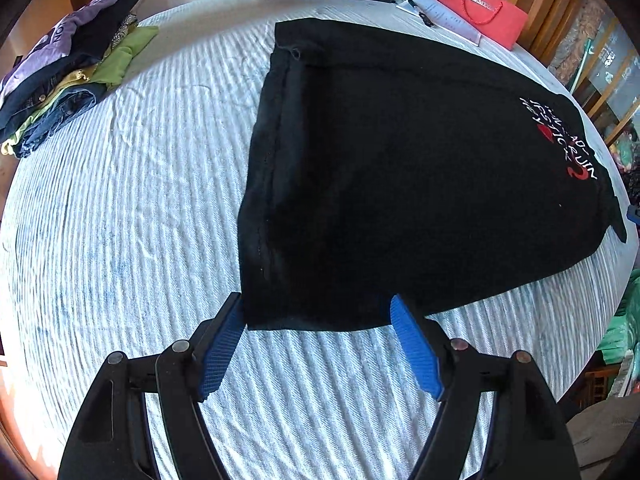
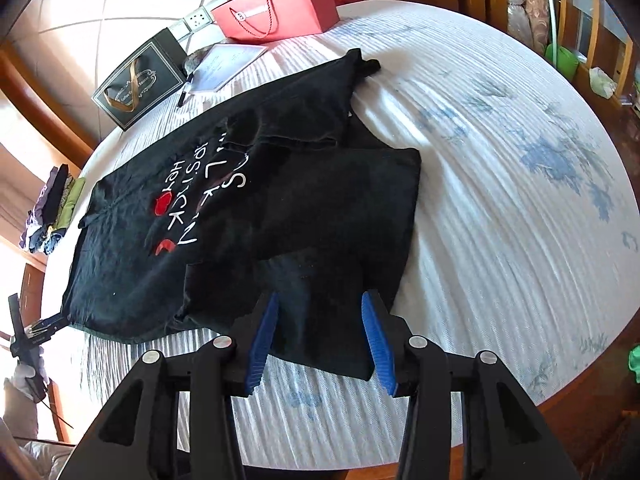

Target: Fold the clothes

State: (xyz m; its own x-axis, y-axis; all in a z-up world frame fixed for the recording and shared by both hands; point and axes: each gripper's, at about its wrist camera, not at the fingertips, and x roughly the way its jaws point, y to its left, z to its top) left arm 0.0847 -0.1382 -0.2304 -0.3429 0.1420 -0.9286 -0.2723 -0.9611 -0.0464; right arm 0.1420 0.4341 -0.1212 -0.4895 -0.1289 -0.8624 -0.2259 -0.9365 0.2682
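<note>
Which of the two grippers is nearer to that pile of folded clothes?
Left. The left gripper sits at the black T-shirt's hem end, toward the pile of folded clothes; the right gripper is at the opposite end, farther away.

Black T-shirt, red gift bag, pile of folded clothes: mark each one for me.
Black T-shirt (image 1: 400, 184): left wrist view, plain middle of the fabric.
Red gift bag (image 2: 288, 12): right wrist view, its front face.
Pile of folded clothes (image 1: 72, 72): left wrist view, middle of the stack.
</note>
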